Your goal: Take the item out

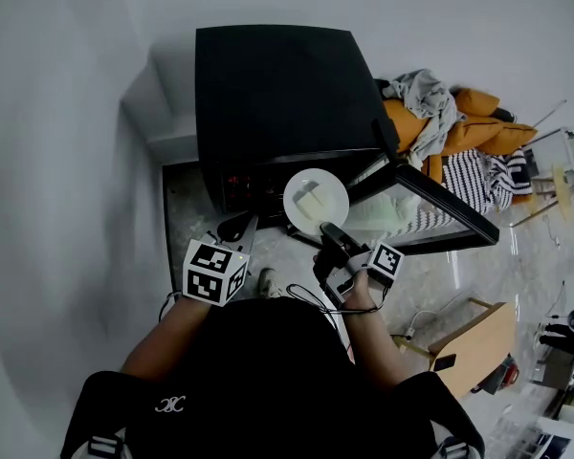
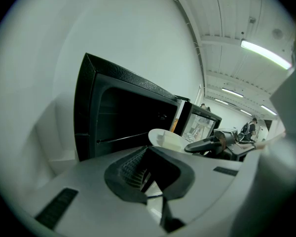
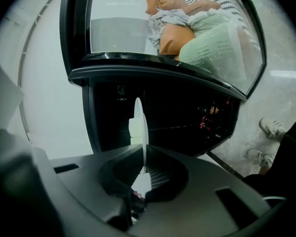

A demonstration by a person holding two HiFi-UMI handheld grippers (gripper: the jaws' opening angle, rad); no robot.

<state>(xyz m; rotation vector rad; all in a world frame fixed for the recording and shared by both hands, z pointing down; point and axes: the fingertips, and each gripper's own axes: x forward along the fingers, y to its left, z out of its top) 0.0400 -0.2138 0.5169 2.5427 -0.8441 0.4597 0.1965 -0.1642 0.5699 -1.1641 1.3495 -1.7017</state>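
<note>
Plate (image 1: 336, 195) at frame centre seems stiff, light, breakable; right gripper (image 1: 330, 229) pinches its near rim, fine if level. Left gripper (image 1: 241, 229) sits pressed together, empty.

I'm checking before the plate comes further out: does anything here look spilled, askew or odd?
Nothing stands out. The right gripper has its jaws shut on the rim of the white plate, just outside the open microwave. The pale block sits on the plate, and nothing looks spilled.
</note>
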